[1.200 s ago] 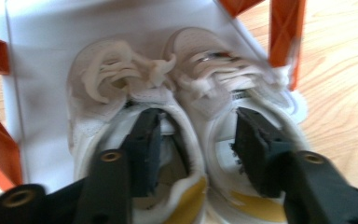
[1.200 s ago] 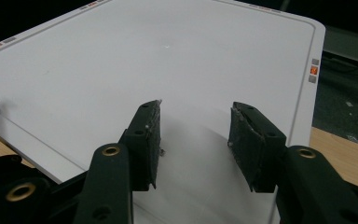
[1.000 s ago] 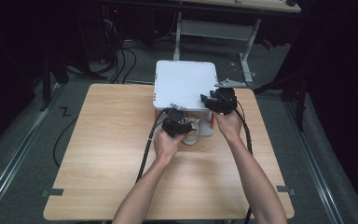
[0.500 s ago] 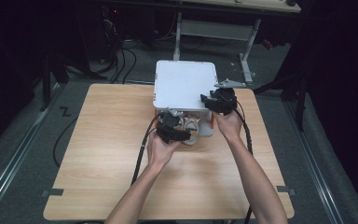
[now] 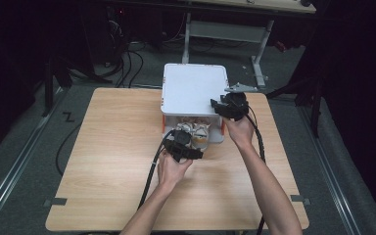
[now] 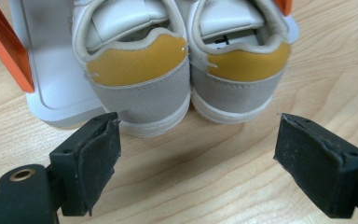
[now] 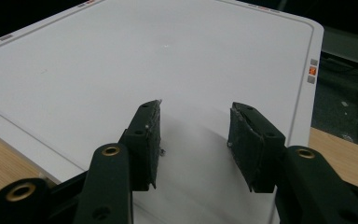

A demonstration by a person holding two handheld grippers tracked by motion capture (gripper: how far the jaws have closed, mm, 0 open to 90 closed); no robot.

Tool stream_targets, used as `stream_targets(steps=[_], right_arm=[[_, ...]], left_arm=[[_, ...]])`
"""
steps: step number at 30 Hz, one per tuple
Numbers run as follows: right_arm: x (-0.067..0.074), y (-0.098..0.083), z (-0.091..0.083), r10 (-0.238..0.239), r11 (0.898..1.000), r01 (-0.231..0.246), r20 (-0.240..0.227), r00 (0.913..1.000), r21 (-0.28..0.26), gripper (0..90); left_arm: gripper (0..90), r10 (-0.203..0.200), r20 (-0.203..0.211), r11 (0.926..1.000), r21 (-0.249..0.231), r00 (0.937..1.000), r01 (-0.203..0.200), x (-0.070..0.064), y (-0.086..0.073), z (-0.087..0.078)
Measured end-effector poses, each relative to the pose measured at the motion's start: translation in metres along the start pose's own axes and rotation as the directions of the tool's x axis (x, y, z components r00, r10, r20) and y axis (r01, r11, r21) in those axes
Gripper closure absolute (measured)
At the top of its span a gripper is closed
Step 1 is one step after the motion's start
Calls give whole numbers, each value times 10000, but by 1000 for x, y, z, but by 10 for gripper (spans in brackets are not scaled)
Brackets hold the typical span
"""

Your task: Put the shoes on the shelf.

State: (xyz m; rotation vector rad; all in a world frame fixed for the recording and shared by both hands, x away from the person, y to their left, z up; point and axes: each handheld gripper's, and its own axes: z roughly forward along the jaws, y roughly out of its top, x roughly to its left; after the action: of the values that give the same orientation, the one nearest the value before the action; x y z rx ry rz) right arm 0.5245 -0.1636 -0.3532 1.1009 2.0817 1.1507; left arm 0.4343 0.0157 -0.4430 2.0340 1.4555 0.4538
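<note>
— What do we have on the desk?

— A pale wood-grain top, matte and rectangular, and at the middle of its far edge a white box with rounded corners and a smooth, flat lid. Thin orange trim runs along its open front, where a white drawer-like tray sticks out toward us.

— And the shoes?

— A small pair sits on that tray, heels toward us, side by side and touching. In the left gripper view each heel shows a mustard-yellow patch above a band of grey suede-like fabric, with a thick off-white rubber sole below and padded, cream-coloured collars above. The heels overhang the tray's front lip and stand just over the wood.

— How do the tongs stand?

— Our left gripper is wide open — its jaws have just been opening, and nothing lies between them but bare wood. The pads are blocky, black and faintly rough, like dense foam. They sit just short of the heels, apart from them.

— And the other one?

— Our right gripper rests over the lid's near right corner, its ribbed black jaws parted about halfway. The pads seem to lie against the smooth white surface, though we cannot tell whether they press on it. Nothing is clamped between them.

— Anything else?

— Black cables trail back from both grippers across the desk.
</note>
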Motion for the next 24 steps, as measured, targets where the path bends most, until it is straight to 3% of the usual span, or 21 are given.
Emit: stream_targets(steps=[4,7,11,15,24], right_arm=[[0,0,0,-2,10000,2,13,10000,-3,541],[0,0,0,-14,10000,14,6,10000,-2,541],[0,0,0,-46,10000,46,24,10000,-6,541],[0,0,0,-32,10000,32,41,10000,-18,542],[1,-1,0,-36,10000,36,78,10000,-32,544]], left_arm=[[146,-194,-106,9993,316,9998,197,-3,5,11],[134,-315,-128,9990,300,9994,319,-4,7,12],[160,-548,-470,9982,197,9974,558,-5,9,15],[163,-689,-438,9973,242,9967,700,-5,14,19],[183,-1419,-652,9894,-401,9877,1395,-5,23,33]])
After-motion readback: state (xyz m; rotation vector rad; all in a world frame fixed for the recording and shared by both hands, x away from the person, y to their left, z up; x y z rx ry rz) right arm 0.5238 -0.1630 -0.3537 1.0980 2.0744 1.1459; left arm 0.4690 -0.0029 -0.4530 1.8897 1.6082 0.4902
